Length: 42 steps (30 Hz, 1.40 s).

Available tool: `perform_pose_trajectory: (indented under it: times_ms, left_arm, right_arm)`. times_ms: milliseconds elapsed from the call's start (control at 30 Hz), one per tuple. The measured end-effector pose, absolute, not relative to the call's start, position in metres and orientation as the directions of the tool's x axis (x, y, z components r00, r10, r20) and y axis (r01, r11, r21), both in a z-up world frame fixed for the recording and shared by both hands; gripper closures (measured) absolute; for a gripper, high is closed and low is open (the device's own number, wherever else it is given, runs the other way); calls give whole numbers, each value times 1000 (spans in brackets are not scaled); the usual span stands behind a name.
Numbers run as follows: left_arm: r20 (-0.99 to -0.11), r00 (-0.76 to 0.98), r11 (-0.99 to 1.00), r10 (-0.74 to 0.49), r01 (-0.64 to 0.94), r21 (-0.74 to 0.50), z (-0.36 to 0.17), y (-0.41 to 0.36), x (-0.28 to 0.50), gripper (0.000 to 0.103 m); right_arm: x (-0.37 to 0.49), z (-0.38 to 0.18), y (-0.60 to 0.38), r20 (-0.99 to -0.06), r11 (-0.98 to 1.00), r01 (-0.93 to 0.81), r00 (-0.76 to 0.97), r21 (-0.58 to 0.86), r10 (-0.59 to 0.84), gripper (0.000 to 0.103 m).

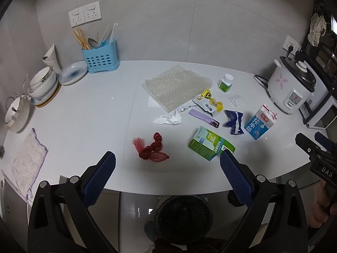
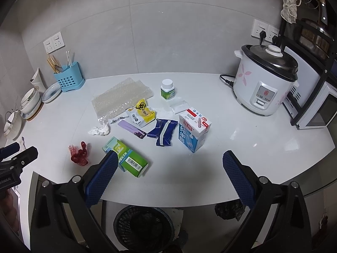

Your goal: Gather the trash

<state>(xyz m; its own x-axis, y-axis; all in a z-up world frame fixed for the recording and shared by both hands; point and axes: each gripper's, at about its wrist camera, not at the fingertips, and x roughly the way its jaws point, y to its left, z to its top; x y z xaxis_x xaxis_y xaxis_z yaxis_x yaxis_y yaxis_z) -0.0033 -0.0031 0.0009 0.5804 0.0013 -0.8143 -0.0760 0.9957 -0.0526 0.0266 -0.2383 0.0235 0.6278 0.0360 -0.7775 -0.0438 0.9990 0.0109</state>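
Trash lies on the white counter [image 1: 84,126]: a red mesh net [image 1: 152,148] [image 2: 79,155], a green box [image 1: 210,143] [image 2: 126,158], a milk carton [image 1: 260,124] [image 2: 193,130], a crumpled tissue [image 1: 168,119] [image 2: 100,129], a blue wrapper [image 1: 233,121] [image 2: 163,131], a yellow snack bag [image 1: 209,103] [image 2: 143,112], a purple packet [image 1: 203,118] [image 2: 131,129], bubble wrap [image 1: 177,86] [image 2: 120,100], a pill bottle [image 1: 225,82] [image 2: 167,89]. My left gripper [image 1: 167,161] is open above the counter's front edge, near the net. My right gripper [image 2: 170,162] is open, near the carton.
A black mesh bin [image 1: 183,217] [image 2: 144,225] stands on the floor below the counter edge. A rice cooker [image 2: 265,82] and microwave [image 2: 316,109] stand right. A blue utensil holder [image 1: 100,55], bowls [image 1: 43,84] and a cloth [image 1: 28,162] are left.
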Motion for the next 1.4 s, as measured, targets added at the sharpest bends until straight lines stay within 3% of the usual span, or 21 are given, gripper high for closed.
perform_pose_trajectory:
  times_ms: [1400]
  left_arm:
    - [-822, 570, 995, 4, -83, -53, 0, -5, -12, 6]
  right_arm:
    - [17, 26, -238, -766, 998, -54, 641, 20, 50, 8]
